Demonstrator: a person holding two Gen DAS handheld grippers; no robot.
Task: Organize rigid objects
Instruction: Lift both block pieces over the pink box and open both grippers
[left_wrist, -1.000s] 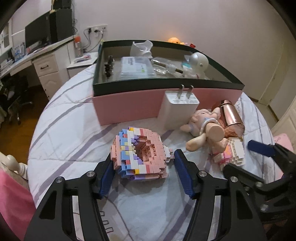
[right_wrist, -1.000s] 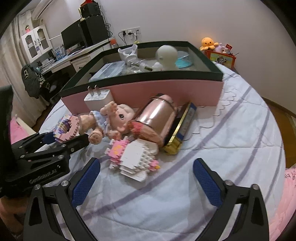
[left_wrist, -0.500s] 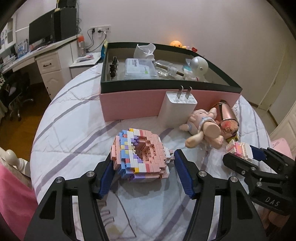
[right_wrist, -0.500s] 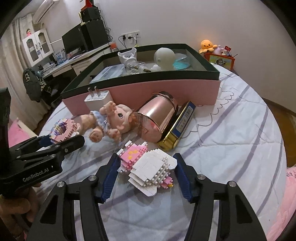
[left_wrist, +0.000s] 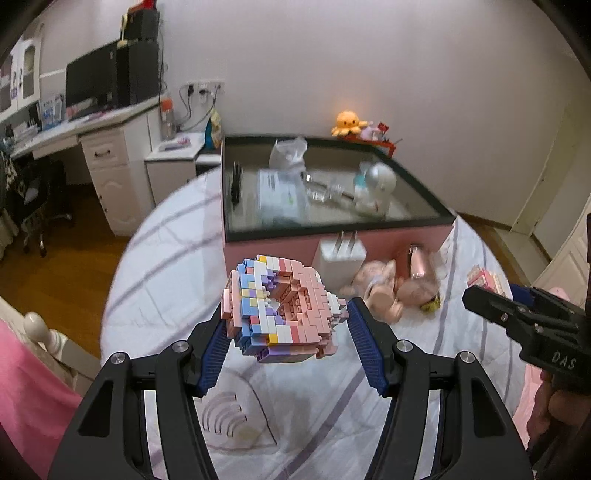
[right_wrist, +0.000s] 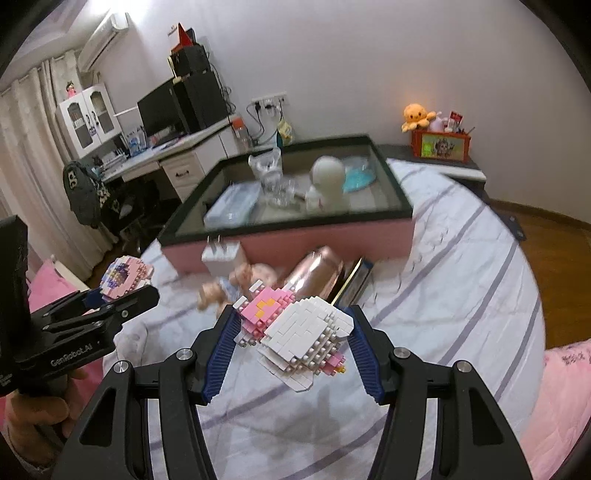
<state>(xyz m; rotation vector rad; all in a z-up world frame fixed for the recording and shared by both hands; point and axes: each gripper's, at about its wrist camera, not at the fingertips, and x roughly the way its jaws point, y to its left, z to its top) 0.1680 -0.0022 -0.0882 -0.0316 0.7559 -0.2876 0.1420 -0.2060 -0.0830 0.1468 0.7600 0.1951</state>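
Both grippers pinch brick models above the bed: the left gripper (left_wrist: 286, 328) a pink donut model (left_wrist: 279, 312), the right gripper (right_wrist: 291, 336) a pink-and-white brick figure (right_wrist: 299, 332). The pink storage box (right_wrist: 295, 240) at the bed's far edge already holds several items. The charger (left_wrist: 340, 258), doll (left_wrist: 384, 291) and rose-gold bottle (right_wrist: 314, 277) still lie beside it, so roughly half remains.

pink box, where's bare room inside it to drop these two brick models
Inside the pink box the free floor is the near right corner, bordered by the front rim, the right wall and the white round-headed figure. The left and far middle are crowded: flat packet, clear plastic pieces. A narrow strip along the front rim also looks bare.
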